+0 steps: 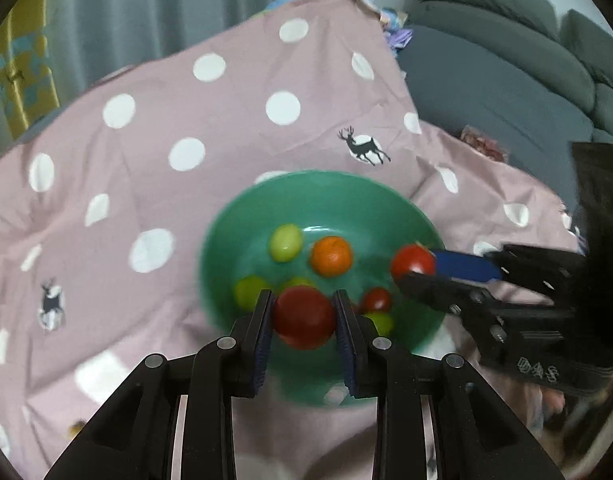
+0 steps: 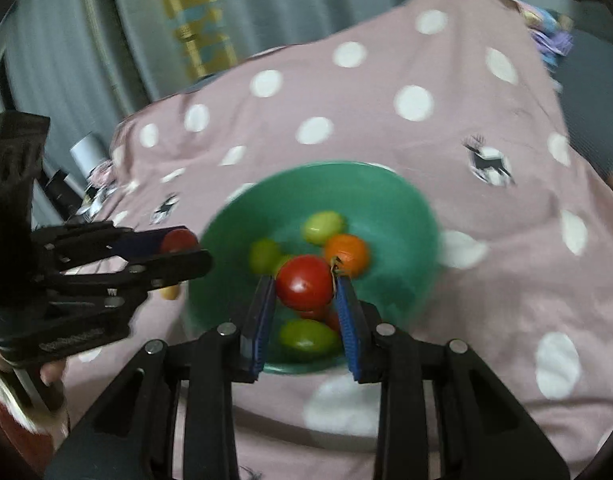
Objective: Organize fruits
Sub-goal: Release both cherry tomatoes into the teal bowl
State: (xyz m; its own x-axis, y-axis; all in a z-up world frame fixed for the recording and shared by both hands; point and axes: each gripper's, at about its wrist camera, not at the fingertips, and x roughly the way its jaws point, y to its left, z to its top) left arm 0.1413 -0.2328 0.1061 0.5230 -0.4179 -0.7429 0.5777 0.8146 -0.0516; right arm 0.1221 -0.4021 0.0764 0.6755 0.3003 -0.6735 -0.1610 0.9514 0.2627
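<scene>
A: Which step is this?
B: Delivery, by the look of it. The left gripper (image 1: 303,312) has its jaws clamped on a red tomato (image 1: 304,317), the right gripper (image 2: 304,286) on a second tomato (image 2: 305,282), both above the green bowl (image 2: 406,216) on the spotted cloth (image 1: 146,120).
A: And next?
B: Probably lowering and letting go without knocking the orange fruit (image 1: 331,256) or the green grapes (image 1: 285,242).
A: Anything unclear?
B: Motion blur smears the bowl's rim; a small yellowish item (image 2: 170,292) beside it can't be identified.
</scene>
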